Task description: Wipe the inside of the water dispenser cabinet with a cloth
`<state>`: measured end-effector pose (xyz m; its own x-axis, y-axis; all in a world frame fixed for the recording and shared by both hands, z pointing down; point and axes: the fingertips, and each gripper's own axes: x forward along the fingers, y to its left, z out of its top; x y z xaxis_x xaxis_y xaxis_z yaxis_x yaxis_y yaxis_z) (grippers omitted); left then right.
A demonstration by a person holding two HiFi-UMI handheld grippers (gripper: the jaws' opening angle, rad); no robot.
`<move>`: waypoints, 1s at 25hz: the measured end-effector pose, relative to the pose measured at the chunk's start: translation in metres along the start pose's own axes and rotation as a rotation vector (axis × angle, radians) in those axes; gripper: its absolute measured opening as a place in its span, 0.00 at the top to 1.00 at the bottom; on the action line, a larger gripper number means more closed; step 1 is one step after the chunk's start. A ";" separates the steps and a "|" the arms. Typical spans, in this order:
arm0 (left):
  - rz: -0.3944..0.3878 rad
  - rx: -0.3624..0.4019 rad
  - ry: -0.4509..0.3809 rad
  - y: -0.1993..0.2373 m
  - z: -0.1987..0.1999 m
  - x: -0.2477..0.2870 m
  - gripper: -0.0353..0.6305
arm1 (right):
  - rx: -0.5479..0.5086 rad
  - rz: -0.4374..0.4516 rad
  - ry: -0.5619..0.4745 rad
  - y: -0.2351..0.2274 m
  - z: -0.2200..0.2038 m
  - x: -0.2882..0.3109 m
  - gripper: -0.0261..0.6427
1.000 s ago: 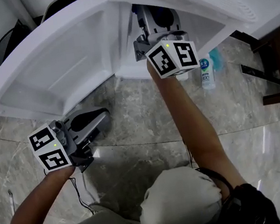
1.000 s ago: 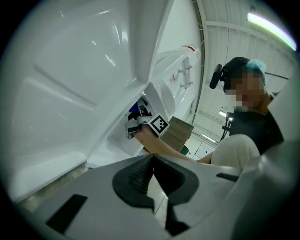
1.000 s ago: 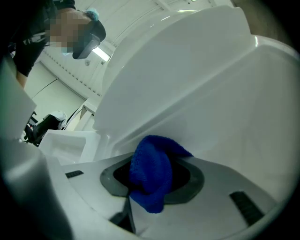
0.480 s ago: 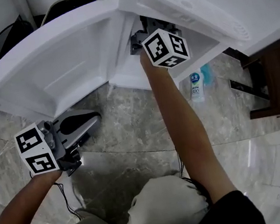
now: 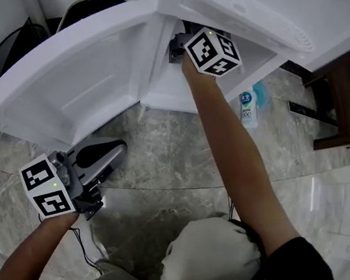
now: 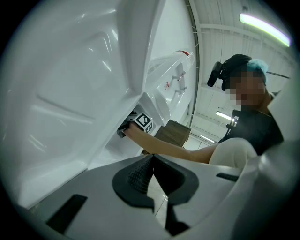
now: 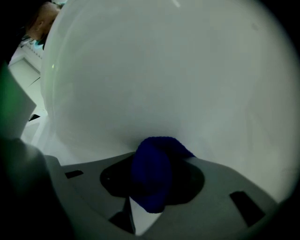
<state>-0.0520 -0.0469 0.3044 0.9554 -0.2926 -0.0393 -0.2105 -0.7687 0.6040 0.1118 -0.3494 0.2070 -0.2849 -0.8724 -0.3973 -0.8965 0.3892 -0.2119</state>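
Observation:
The white water dispenser cabinet [image 5: 162,96] stands with its door [image 5: 75,72] swung open to the left. My right gripper [image 7: 151,187] is shut on a dark blue cloth [image 7: 152,171], and the cloth's bunched end presses against the white inner wall [image 7: 164,79]. In the head view only that gripper's marker cube [image 5: 213,51] shows at the cabinet mouth; its jaws are hidden inside. Low over the floor below the door, my left gripper [image 5: 113,152] is shut and holds nothing. The left gripper [image 6: 151,164] looks up along the door toward the right arm.
A white bottle with a blue label [image 5: 247,108] stands on the marble floor [image 5: 165,163] right of the cabinet. Dark wooden furniture [image 5: 344,99] is at the right edge. A black round bin [image 5: 2,57] sits behind the door at the upper left.
My right gripper has pushed deeper into the cabinet with the cloth. The left gripper has drifted a little left and down and stays shut.

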 end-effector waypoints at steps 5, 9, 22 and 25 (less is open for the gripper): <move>0.008 -0.007 -0.001 0.002 -0.001 -0.003 0.94 | 0.001 0.017 -0.022 0.013 0.005 -0.016 0.78; 0.009 -0.011 0.004 0.005 -0.003 -0.002 0.94 | -0.002 0.042 -0.029 0.021 0.005 -0.029 0.78; 0.012 -0.017 0.007 0.006 -0.007 -0.003 0.94 | 0.001 0.003 0.018 -0.001 -0.002 0.005 0.78; 0.006 -0.012 0.005 0.004 -0.005 -0.001 0.94 | -0.002 0.031 0.009 0.013 0.000 -0.011 0.78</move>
<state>-0.0533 -0.0471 0.3107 0.9551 -0.2947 -0.0314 -0.2142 -0.7597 0.6140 0.1033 -0.3351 0.2089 -0.3156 -0.8623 -0.3961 -0.8877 0.4158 -0.1977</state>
